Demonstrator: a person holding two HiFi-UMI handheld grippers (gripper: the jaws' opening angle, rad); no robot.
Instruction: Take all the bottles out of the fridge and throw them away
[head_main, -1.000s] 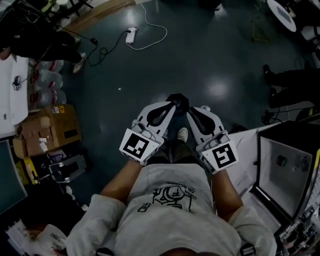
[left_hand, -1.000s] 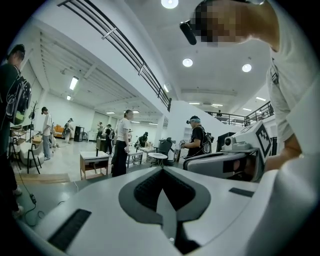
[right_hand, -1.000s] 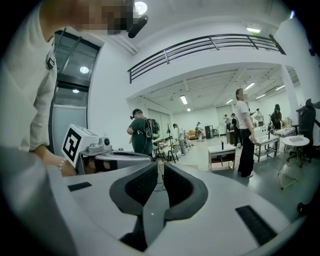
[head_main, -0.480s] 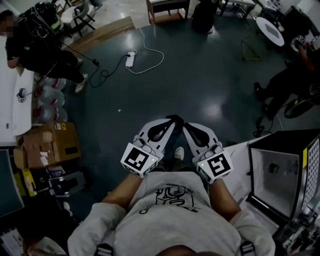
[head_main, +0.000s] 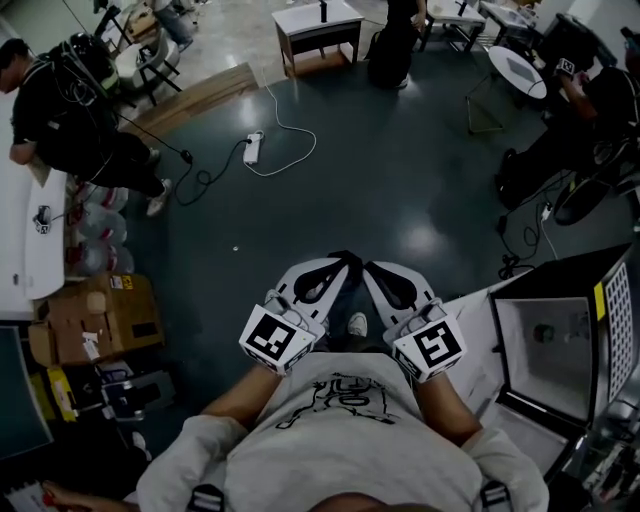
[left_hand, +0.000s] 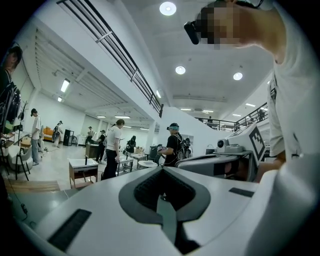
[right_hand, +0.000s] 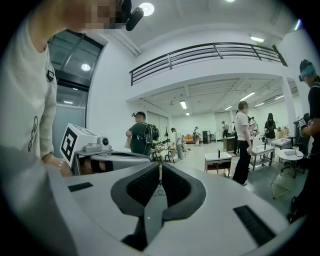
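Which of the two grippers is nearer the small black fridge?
The right gripper: it is on the side toward the fridge, which stands at the head view's right edge, while the left gripper lies farther left.

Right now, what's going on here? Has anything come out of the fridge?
A person stands holding the left gripper and the right gripper close together in front of the chest, tips almost meeting. Both have their jaws together with nothing between them. The small fridge stands open at the person's right, out of reach of both grippers. I can't make out any bottles in its pale interior from the head view. Nothing is being carried at this moment.
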